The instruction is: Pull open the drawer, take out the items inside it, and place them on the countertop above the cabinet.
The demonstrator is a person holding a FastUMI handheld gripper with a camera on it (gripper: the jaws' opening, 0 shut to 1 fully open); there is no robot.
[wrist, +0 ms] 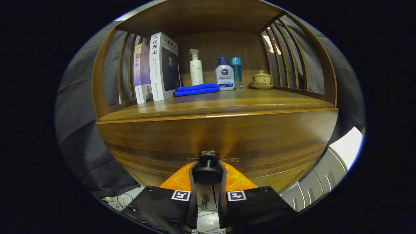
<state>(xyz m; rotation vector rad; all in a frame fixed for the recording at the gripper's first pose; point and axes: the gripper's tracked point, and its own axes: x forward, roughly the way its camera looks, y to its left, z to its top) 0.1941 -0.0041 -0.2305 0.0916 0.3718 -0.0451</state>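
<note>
Two fingers of the gripper (208, 174) clench the small round knob (208, 162) of the drawer (260, 143) directly ahead. Rigid wood, probably heavy; the knob looks the only purchase, so pull straight back.

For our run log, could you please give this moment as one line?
stage: drawer pull | tongs: closed on drawer knob | drawer: shut | countertop: blue cloth, books, bottles
</note>
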